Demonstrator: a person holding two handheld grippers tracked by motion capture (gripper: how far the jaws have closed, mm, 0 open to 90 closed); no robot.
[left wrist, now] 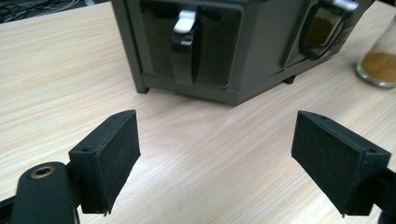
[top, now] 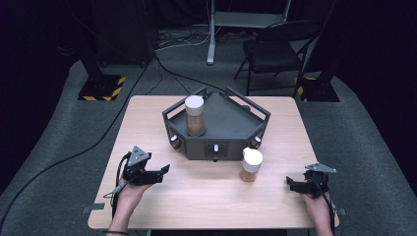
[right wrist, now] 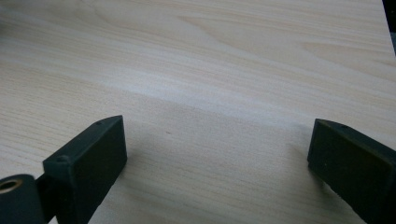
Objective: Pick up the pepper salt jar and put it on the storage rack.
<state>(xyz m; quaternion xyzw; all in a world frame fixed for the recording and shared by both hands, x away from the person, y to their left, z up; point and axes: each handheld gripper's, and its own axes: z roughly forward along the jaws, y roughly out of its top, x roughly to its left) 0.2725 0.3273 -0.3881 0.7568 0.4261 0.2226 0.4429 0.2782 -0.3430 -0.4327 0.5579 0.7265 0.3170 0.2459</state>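
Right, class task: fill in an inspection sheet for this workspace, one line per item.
Surface: pale wooden table, bare at the front.
Job's things: white-capped jar of brown powder on the table; a second jar upright on the dark angular tray.
Clutter: nothing seen.
Grippers: left gripper and right gripper low over the table, fingers open, empty.
Cables: black cable across the floor.
Surroundings: folding chair, grey carpet.

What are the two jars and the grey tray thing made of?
Both jars look like clear glass or plastic: you can see the brown powder inside, under matte white caps. The tray looks like dark grey matte plastic, maybe printed; its dull, even surface barely shines.
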